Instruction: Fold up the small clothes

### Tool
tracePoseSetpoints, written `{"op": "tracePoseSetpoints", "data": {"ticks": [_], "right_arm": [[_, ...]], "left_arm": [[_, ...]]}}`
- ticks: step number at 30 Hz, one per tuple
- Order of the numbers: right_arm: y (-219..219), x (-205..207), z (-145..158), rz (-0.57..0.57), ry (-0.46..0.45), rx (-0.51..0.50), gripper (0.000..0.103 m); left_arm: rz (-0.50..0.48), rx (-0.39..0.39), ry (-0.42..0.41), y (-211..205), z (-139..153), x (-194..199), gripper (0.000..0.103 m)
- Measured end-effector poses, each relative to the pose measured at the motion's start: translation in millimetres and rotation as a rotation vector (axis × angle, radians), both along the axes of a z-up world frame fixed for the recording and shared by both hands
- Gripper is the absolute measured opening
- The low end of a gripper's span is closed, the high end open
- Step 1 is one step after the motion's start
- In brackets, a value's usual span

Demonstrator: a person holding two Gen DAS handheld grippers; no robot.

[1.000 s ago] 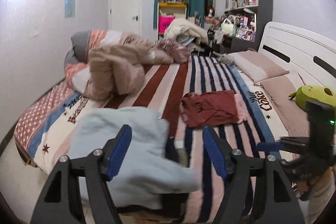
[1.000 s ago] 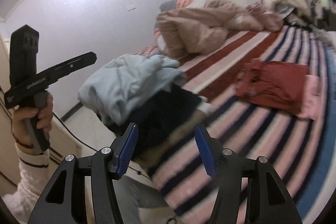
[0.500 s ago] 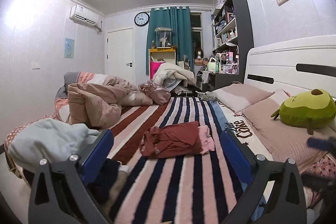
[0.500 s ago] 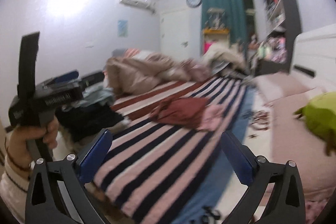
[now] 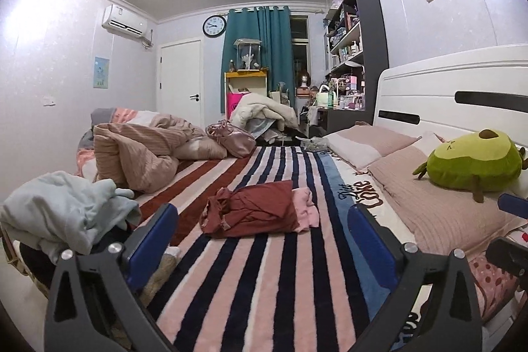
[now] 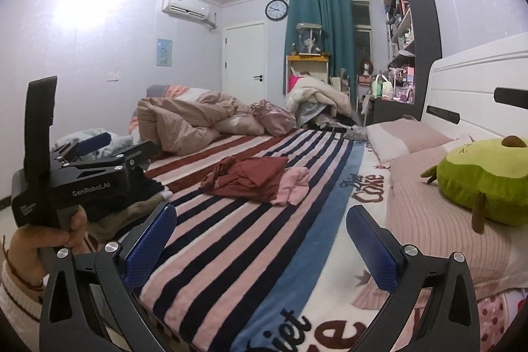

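both the left gripper (image 5: 260,240) and right gripper (image 6: 260,240) hang above the striped blanket (image 5: 264,269) with fingers spread wide, holding nothing. a crumpled dark red garment (image 5: 254,211) lies mid-bed, touching a pink garment (image 5: 305,209). a light blue garment (image 5: 66,213) tops the pile at the bed's left edge.

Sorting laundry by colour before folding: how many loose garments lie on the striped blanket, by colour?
Dark red garment: 1
Pink garment: 1
Light blue garment: 1
Dark garment under the light blue one: 1, mostly hidden
Total: 4
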State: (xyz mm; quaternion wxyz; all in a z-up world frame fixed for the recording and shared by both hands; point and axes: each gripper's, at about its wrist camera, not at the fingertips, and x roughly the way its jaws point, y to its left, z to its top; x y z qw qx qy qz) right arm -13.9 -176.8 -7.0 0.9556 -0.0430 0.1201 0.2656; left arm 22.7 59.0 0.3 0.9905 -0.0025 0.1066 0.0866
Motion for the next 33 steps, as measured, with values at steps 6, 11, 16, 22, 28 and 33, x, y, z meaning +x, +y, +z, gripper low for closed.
{"op": "tracePoseSetpoints", "data": {"ticks": [6, 11, 16, 22, 28, 33], "right_arm": [[3.4, -0.1, -1.2, -0.001, 0.013, 0.004, 0.103], [5.8, 1.3, -2.9, -0.007, 0.018, -0.003, 0.103], [6.8, 3.2, -4.8, -0.009, 0.025, 0.004, 0.103], [4.2, 2.7, -5.9, -0.020, 0.029, 0.014, 0.103], [-2.1, -0.8, -4.2, -0.036, 0.039, 0.034, 0.103], [-6.5, -5.0, -2.6, -0.063, 0.040, 0.038, 0.103]], "left_arm": [[0.018, 0.010, -0.005, 3.9, -1.2, -1.8, 0.102], [0.026, 0.023, -0.012, 3.8, -3.8, -4.0, 0.102], [0.027, 0.024, -0.009, 5.0, -4.4, -4.7, 0.102], [0.026, 0.023, -0.006, 4.9, -4.6, -5.1, 0.102], [0.009, 0.016, -0.004, 4.0, -5.5, -2.9, 0.102], [-0.012, 0.015, -0.007, -0.8, -6.1, -0.6, 0.102]]}}
